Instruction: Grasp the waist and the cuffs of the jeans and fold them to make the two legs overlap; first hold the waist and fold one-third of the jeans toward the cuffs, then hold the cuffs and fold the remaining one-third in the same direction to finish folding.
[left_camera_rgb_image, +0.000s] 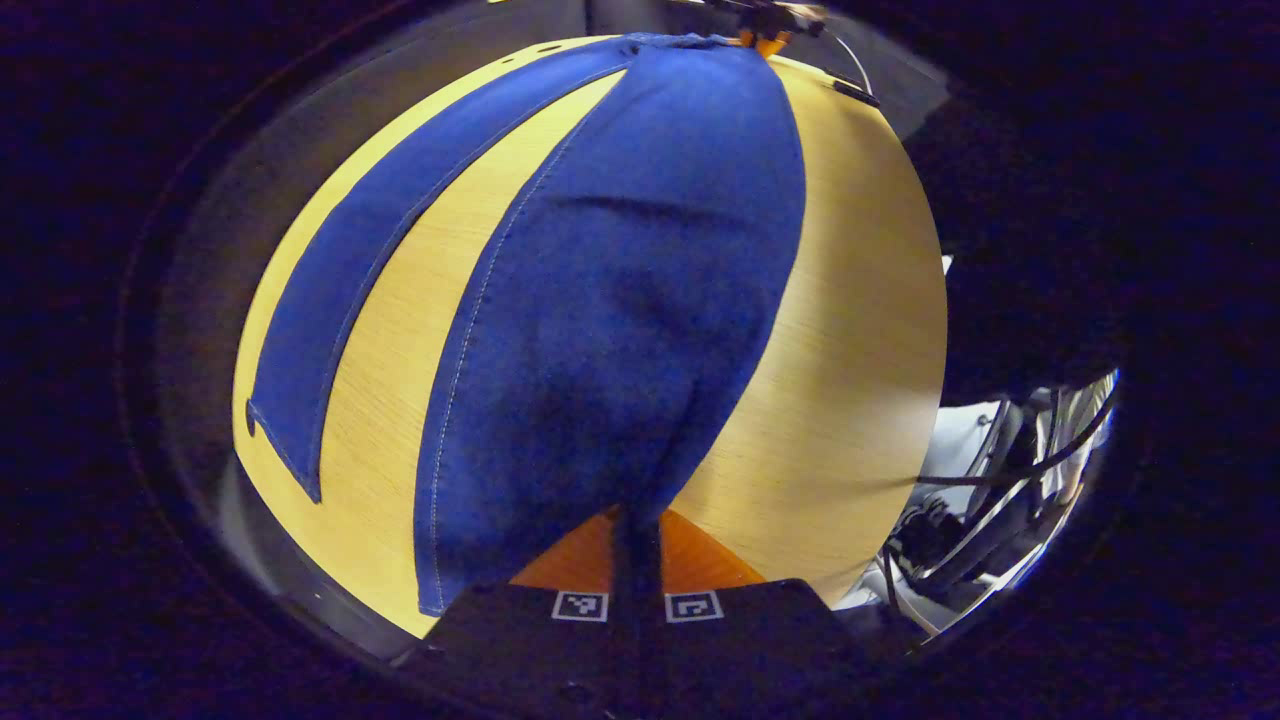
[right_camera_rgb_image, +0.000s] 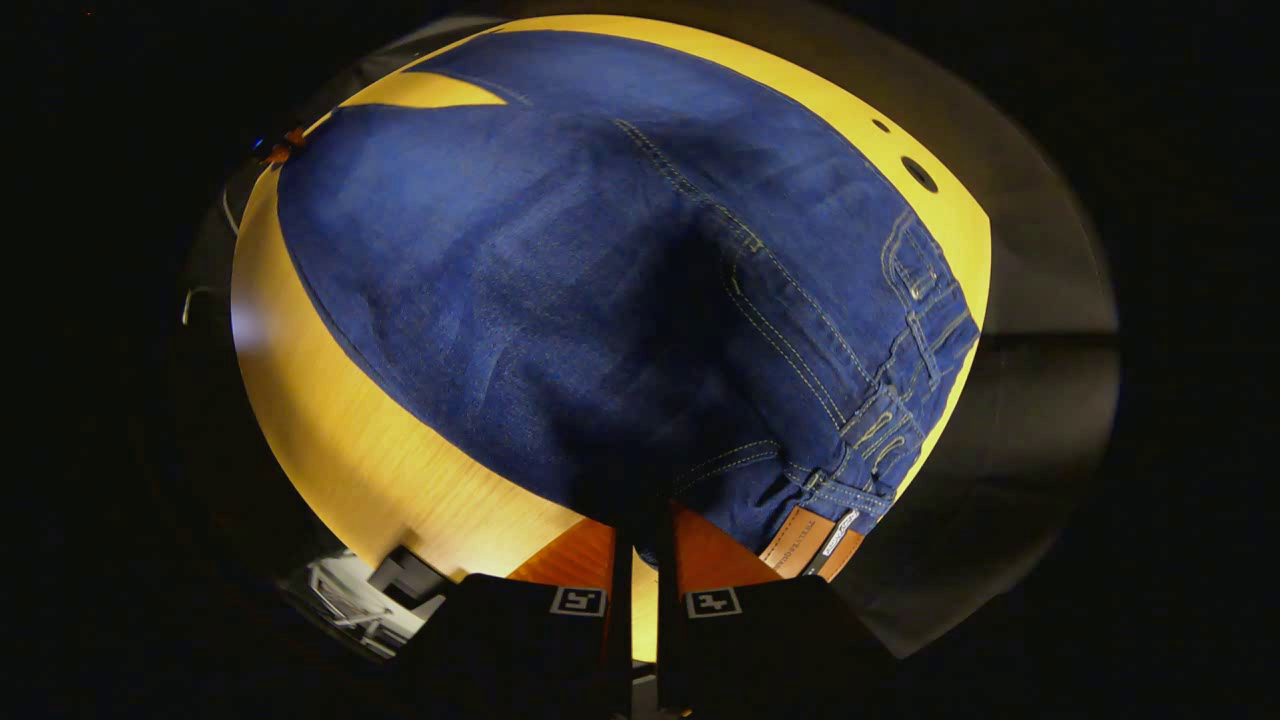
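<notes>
Beside the waistband, jeans (right_camera_rgb_image: 560, 300) bear unreadable patch (right_camera_rgb_image: 797, 540).

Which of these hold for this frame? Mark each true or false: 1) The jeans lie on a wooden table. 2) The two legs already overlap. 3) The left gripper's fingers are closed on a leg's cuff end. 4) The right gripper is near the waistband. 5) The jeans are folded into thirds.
1) True: the jeans rest on the wooden table.
2) False: in the left gripper view one leg lies flat, apart from the other leg, with bare table between.
3) True: the left gripper pinches that leg's cuff end.
4) True: the right gripper is closed on the fabric by the waistband.
5) False: they are spread full length.
</notes>
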